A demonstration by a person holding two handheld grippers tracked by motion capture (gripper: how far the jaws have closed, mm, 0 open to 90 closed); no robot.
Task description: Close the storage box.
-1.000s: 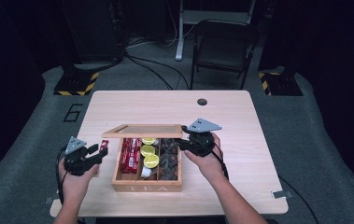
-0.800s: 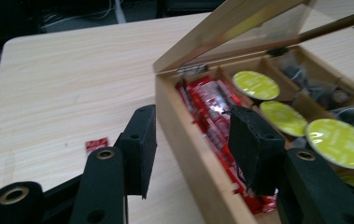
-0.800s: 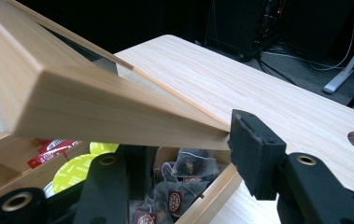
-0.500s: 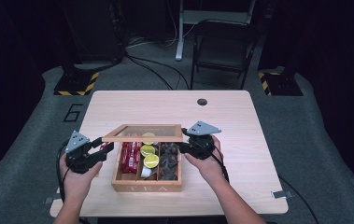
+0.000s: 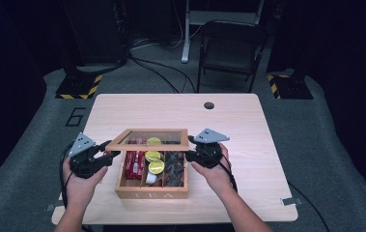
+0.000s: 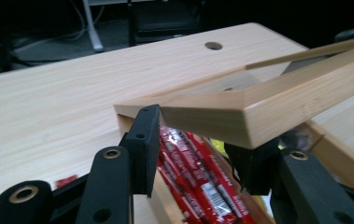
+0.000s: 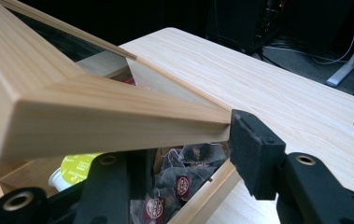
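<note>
Pale wooden table (image 5: 248, 125), glass-paned lid (image 5: 147, 139) lifted off tea box (image 5: 152, 193), left gripper (image 5: 104, 157) and right gripper (image 5: 190, 155) each clamped on a lid corner.

Centred near the front edge of the pale wooden table (image 5: 277, 145): open wooden tea box (image 5: 152, 194), its glass-paned wooden lid (image 5: 147, 139) raised above it. Inside, red sachets (image 5: 133, 163) at left, round yellow-topped pods (image 5: 155, 166) in the middle, dark tea bags (image 5: 175, 169) at right. Left gripper (image 5: 104, 153) at the lid's left corner, right gripper (image 5: 191, 153) at its right. Behind the table, a black folding chair (image 5: 230, 50).
</note>
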